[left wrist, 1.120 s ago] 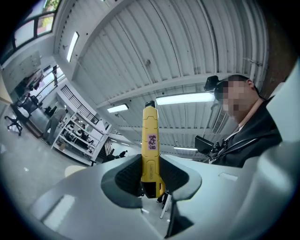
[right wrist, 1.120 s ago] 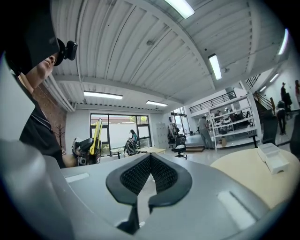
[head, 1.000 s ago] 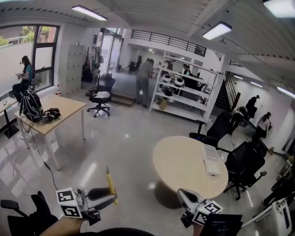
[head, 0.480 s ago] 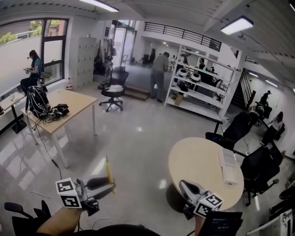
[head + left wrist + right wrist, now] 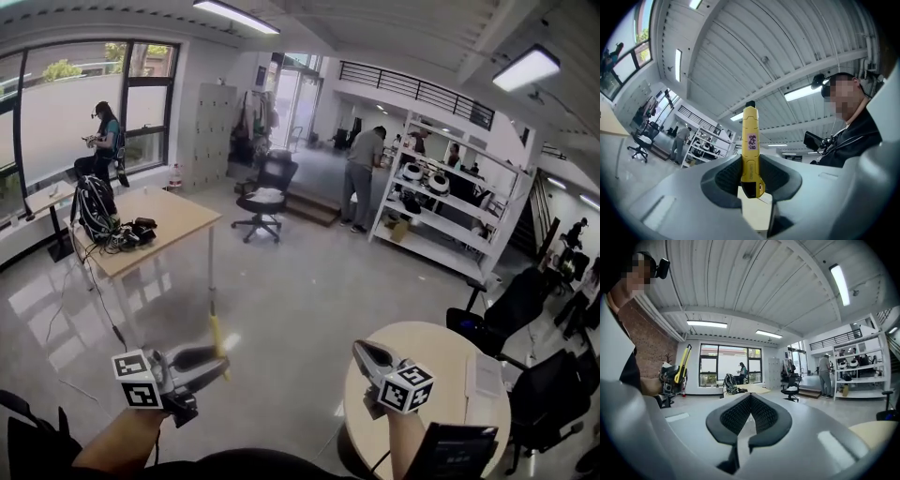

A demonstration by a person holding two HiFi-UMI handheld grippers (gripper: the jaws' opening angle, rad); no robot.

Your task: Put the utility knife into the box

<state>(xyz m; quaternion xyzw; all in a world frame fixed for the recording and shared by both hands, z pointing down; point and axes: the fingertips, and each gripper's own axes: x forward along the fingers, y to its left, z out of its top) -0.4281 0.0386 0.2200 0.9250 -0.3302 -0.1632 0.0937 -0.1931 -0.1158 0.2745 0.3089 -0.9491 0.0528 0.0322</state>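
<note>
A yellow utility knife (image 5: 217, 334) stands upright in my left gripper (image 5: 208, 364), low at the left of the head view. In the left gripper view the knife (image 5: 750, 145) is clamped between the dark pads (image 5: 726, 177), with its tip toward the ceiling and a small pink label on its body. My right gripper (image 5: 364, 354) is held up at the lower right, over the edge of a round table (image 5: 441, 361). Its jaws (image 5: 749, 414) meet with nothing between them. From the right gripper view the knife (image 5: 683, 363) shows at the left. No box is clearly in view.
A white flat object (image 5: 485, 375) lies on the round table, with black office chairs (image 5: 511, 300) beside it. A wooden table (image 5: 164, 220) with a backpack stands at left and a swivel chair (image 5: 264, 197) behind it. White shelving (image 5: 441, 220) and people are at the back.
The head view has swung left, so the round table has slid to the lower right. The right gripper has risen a little. The left gripper still holds the knife upright.
</note>
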